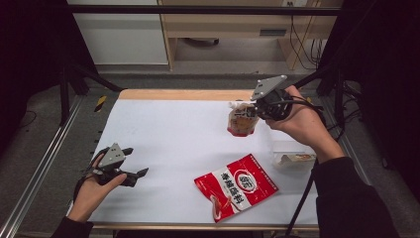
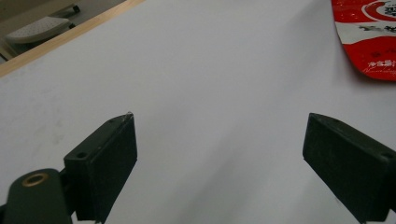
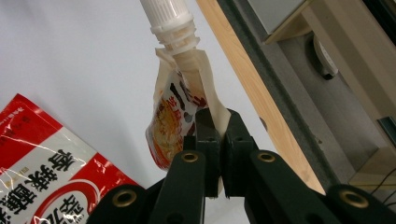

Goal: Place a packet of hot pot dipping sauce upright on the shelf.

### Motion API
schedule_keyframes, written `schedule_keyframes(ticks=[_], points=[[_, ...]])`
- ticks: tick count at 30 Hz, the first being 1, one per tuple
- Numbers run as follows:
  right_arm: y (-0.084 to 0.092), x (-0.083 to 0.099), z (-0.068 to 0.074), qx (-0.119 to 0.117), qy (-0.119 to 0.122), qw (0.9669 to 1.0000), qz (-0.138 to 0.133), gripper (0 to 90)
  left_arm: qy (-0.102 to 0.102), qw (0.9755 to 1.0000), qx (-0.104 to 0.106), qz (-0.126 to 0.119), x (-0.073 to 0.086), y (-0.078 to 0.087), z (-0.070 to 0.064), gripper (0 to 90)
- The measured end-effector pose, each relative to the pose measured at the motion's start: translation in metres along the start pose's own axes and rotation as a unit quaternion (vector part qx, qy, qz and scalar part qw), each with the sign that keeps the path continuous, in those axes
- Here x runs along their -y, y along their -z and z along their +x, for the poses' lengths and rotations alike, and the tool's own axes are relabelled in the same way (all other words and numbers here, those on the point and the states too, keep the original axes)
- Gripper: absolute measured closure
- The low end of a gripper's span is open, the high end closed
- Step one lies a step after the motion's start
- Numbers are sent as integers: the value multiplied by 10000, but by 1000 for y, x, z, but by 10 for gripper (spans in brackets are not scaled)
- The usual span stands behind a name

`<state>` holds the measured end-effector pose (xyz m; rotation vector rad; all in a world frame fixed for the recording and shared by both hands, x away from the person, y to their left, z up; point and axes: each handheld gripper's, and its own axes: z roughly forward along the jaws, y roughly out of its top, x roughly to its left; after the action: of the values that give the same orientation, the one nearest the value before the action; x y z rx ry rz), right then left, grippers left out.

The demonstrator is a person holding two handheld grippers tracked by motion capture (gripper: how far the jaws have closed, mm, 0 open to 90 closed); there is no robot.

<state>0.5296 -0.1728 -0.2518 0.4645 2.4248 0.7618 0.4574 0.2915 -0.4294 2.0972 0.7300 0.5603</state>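
A person works two hand-held grippers over a white table. The right gripper (image 1: pixel 253 108), near the far edge toward the right corner, has its jaws clamped tight on the side seam of a spouted pouch (image 1: pixel 242 120), which hangs from the grip with its white screw cap (image 3: pixel 166 14) tilted away. The pouch is orange and cream with dark lettering too distorted to read.

The left gripper (image 1: pixel 137 162) sits low over the near left part of the table, jaws spread wide with nothing between them — just bare white surface in the left gripper view.

Between the two, toward the near edge, a red-and-white flat packet (image 1: pixel 236 186) lies on the table, well apart from both grippers; it carries a round red logo and a column of Chinese characters, not clear enough to make out. Its corner shows in the left gripper view at the upper right, and below the pouch in the right gripper view.

By the right edge — just beside the person's right forearm — stands a clear plastic container (image 1: pixel 292 154) with something pale and brown inside. A strip of bare wood (image 1: pixel 183 94) runs along the table's far edge, beyond the white cover.
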Motion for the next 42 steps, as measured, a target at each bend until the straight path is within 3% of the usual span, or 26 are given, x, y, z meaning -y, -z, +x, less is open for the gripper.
schedule_keyframes(ticks=[7,21,33,42], points=[[12,13,-12,178,-82,9998,84,876,124,9999,6,37,10,-1,-3,94],[45,49,-30,444,-298,9986,38,874,65,9998,-130,136,18,-1,-7,90],[51,77,-41,530,-427,9974,220,874,89,9997,-203,121,20,0,-6,89],[46,97,-38,425,-509,9974,298,874,89,9997,-182,140,20,-1,-6,89]])
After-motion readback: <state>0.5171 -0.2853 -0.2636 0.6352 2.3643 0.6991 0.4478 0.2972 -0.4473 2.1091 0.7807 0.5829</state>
